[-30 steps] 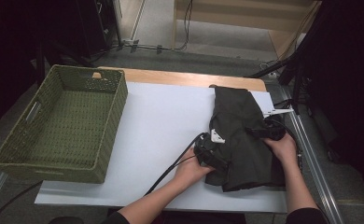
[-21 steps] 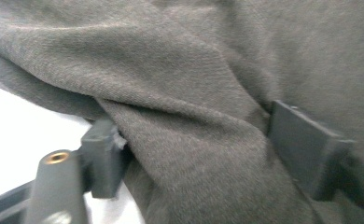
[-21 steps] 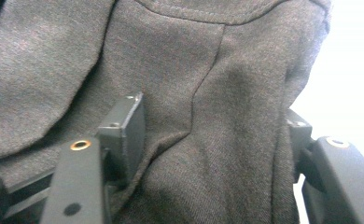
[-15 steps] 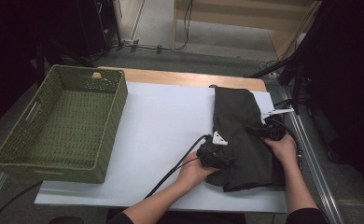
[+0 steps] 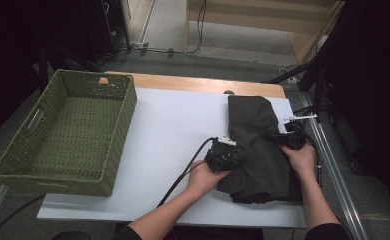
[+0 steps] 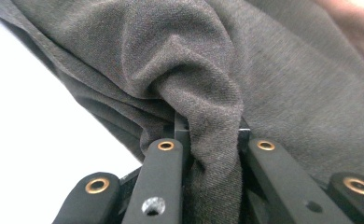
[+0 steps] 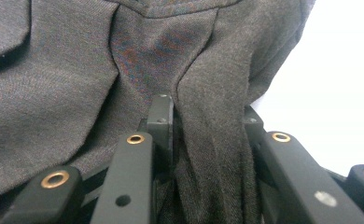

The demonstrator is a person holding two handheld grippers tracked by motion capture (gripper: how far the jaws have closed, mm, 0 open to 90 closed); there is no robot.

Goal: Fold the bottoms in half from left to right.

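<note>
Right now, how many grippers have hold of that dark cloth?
2. The left gripper pinches a fold at the dark cloth's left edge; the right gripper pinches a fold at its right edge. Both have just been closing.

The high view looked forward and down from above the person's side of the white table [image 5: 173,130], far enough back to take in the whole top, the floor beyond it and both forearms rising from the bottom edge. The left gripper view rode on the left gripper [image 5: 226,156] and faced along its own jaws, so close that a fold of the dark garment [image 6: 208,93] between them nearly touched the lens (bare white tabletop lay off the left jaw). The right gripper view sat equally close on the right gripper [image 5: 285,140], with cloth between its jaws and tabletop off the right jaw. All three shared that garment.
</note>
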